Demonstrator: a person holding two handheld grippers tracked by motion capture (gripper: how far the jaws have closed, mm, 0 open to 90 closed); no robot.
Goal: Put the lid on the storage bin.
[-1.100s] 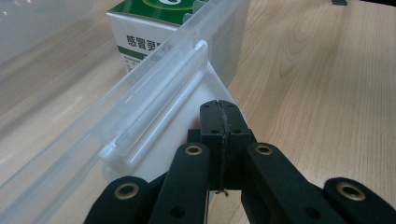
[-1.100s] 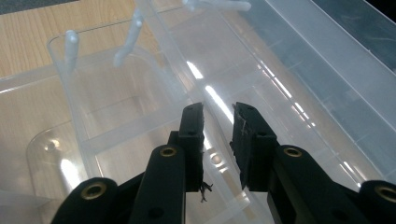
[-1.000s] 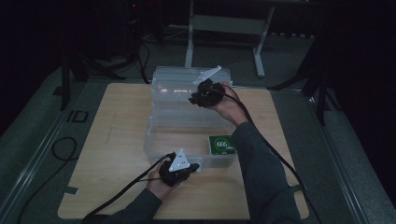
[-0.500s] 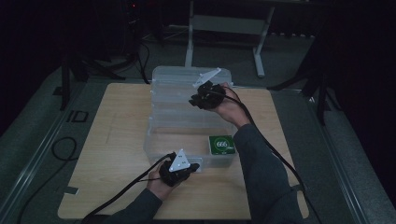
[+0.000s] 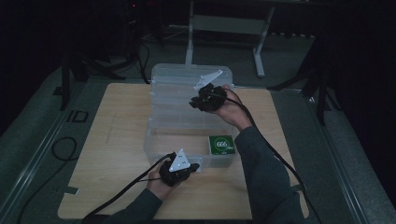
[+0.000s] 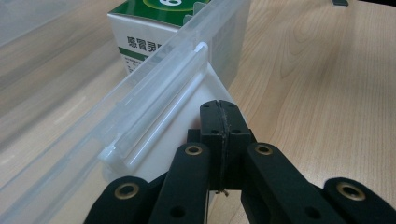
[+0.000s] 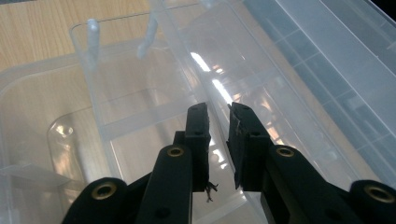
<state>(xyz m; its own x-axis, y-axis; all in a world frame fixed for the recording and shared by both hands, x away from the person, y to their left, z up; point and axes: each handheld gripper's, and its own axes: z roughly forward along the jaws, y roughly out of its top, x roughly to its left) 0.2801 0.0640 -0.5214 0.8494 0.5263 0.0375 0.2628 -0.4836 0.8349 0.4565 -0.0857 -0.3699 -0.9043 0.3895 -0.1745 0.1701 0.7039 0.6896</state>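
In the high view, a clear plastic storage box (image 5: 187, 126) is standing open across the middle of the wooden table (image 5: 116, 154), its lid leaning toward the far edge. A green medicine carton (image 5: 221, 144) is lying inside the box's near right corner. The left gripper (image 5: 180, 169) is resting at the box's near wall, and the right gripper (image 5: 205, 99) is hovering over the lid.

In the left gripper view, the jaws are pressing fully together, nothing between them, just beside the box's white latch (image 6: 159, 116).

In the right gripper view, the jaws are standing slightly apart, having just been closing, with nothing clamped, above the transparent lid (image 7: 261, 70).
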